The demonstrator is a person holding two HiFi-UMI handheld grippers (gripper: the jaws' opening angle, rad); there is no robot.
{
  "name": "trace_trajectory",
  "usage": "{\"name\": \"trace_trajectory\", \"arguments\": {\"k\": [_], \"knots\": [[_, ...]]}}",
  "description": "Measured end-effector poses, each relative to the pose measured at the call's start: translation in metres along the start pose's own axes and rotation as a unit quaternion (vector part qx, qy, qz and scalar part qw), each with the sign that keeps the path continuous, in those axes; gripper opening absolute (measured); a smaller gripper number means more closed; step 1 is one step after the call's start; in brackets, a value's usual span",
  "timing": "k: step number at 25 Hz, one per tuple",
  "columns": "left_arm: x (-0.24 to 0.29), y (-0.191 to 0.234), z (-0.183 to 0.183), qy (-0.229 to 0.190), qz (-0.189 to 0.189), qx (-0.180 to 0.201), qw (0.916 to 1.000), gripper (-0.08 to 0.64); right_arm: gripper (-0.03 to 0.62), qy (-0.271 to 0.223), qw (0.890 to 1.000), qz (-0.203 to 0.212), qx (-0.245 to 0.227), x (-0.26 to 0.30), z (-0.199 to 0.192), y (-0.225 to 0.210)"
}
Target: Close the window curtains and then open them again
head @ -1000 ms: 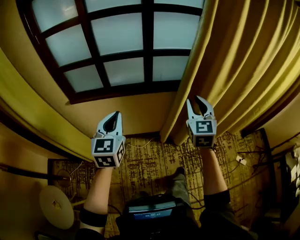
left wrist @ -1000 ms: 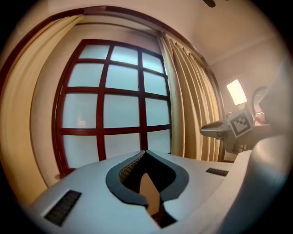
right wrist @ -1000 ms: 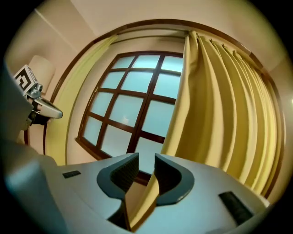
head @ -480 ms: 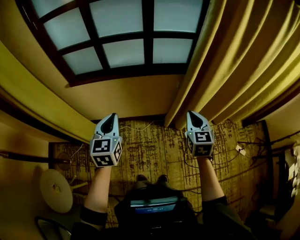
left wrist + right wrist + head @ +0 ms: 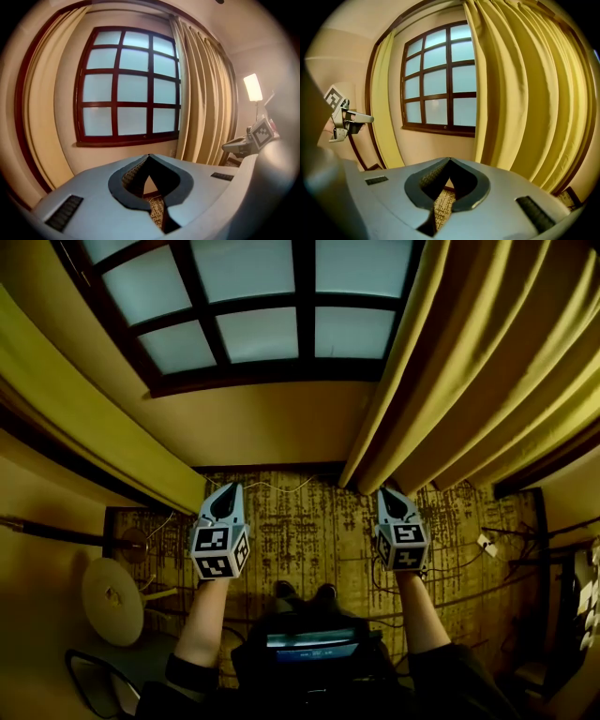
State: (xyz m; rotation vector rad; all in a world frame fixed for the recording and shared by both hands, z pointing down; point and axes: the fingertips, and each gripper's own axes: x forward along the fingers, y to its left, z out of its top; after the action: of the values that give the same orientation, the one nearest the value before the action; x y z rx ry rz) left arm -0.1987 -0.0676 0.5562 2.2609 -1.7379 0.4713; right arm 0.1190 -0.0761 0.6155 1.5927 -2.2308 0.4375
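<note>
The left curtain [image 5: 84,418] and right curtain [image 5: 469,381] hang gathered at either side of the window [image 5: 272,324], leaving its panes bare. Below the window, the left gripper [image 5: 234,487] and right gripper [image 5: 387,493] are closed and empty, probably because neither curtain needs pulling now.

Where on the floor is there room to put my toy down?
The patterned carpet between the left gripper and right gripper, up to the wall under the window, looks bare. It's crowded on the right, where cables trail below the curtain, and on the left by the round white disc.
</note>
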Motion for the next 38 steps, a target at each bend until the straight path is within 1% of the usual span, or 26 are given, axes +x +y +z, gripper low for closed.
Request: {"name": "trace_trajectory", "arguments": {"k": [6,11,14,20,24,28,31,35,38], "knots": [[-0.015,-0.014,-0.015,0.002,-0.012,-0.025,0.9996,0.000,0.015,-0.002,1.000,0.009,-0.001,-0.013,-0.015,0.005],[-0.020,-0.025,-0.017,-0.001,-0.010,-0.023,0.9997,0.000,0.015,0.005,1.000,0.010,0.000,-0.025,-0.014,0.005],[-0.022,-0.031,-0.017,-0.001,-0.007,-0.024,0.9997,0.000,0.015,0.004,1.000,0.014,0.002,-0.027,-0.020,0.001],[-0.031,-0.040,-0.013,-0.009,0.010,-0.016,0.9998,0.000,0.015,-0.004,1.000,0.026,-0.010,-0.033,-0.028,-0.008],[-0.040,-0.041,-0.015,-0.011,0.030,-0.014,0.9994,0.000,0.015,-0.009,0.999,0.047,-0.016,-0.030,-0.029,-0.003],[-0.061,-0.025,-0.025,-0.008,0.053,-0.020,0.9984,0.000,0.015,-0.006,0.997,0.075,-0.026,-0.025,-0.031,0.024],[-0.077,-0.005,-0.030,-0.010,0.069,-0.031,0.9971,0.000,0.015,-0.007,0.995,0.096,-0.033,-0.021,-0.022,0.051],[-0.093,0.030,-0.035,-0.013,0.086,-0.041,0.9954,0.000,0.015,-0.008,0.991,0.123,-0.044,-0.010,-0.012,0.098],[-0.108,0.065,-0.039,-0.014,0.094,-0.044,0.9945,0.000,0.015,-0.002,0.989,0.140,-0.047,0.004,-0.009,0.142]]}}
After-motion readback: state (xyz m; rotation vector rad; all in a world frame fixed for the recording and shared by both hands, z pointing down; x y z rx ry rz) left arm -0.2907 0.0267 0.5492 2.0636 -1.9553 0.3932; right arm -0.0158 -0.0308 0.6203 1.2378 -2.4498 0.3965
